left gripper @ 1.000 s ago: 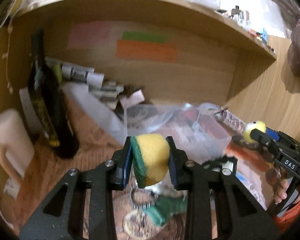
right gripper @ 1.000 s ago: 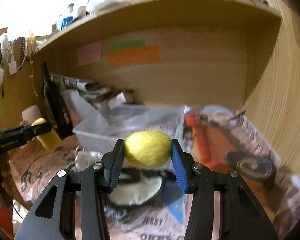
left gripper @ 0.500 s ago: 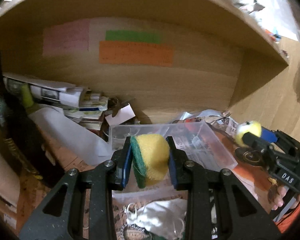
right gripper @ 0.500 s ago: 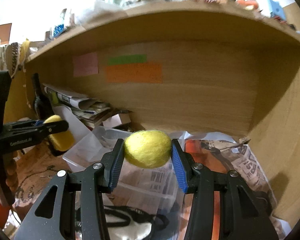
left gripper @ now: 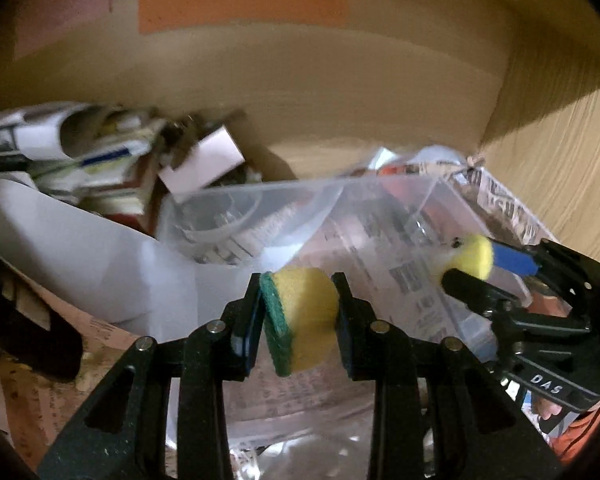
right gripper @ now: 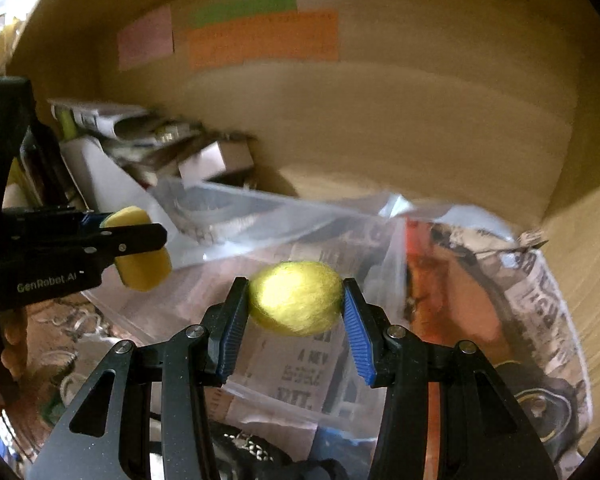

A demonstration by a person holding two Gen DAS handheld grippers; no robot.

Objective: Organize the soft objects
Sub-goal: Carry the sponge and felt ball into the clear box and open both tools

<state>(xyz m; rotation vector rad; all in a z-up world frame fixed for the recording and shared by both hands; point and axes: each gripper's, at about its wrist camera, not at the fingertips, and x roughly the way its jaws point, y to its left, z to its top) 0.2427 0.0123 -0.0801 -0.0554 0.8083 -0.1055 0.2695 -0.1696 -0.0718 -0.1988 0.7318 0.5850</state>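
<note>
While the left gripper (left gripper: 300, 320) clamps a sponge (left gripper: 304, 320), the right gripper (right gripper: 296, 300) clamps a yellow felt ball (right gripper: 296, 298), both above the clear plastic bin (left gripper: 380, 216).

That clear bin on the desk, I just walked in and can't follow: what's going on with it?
A person holds a gripper in each hand. The left gripper is shut on a yellow-and-green sponge; the right gripper is shut on a fuzzy yellow ball. Both hang in front of the clear plastic bin under the wooden shelf. Neither soft item is in the bin yet.
</note>
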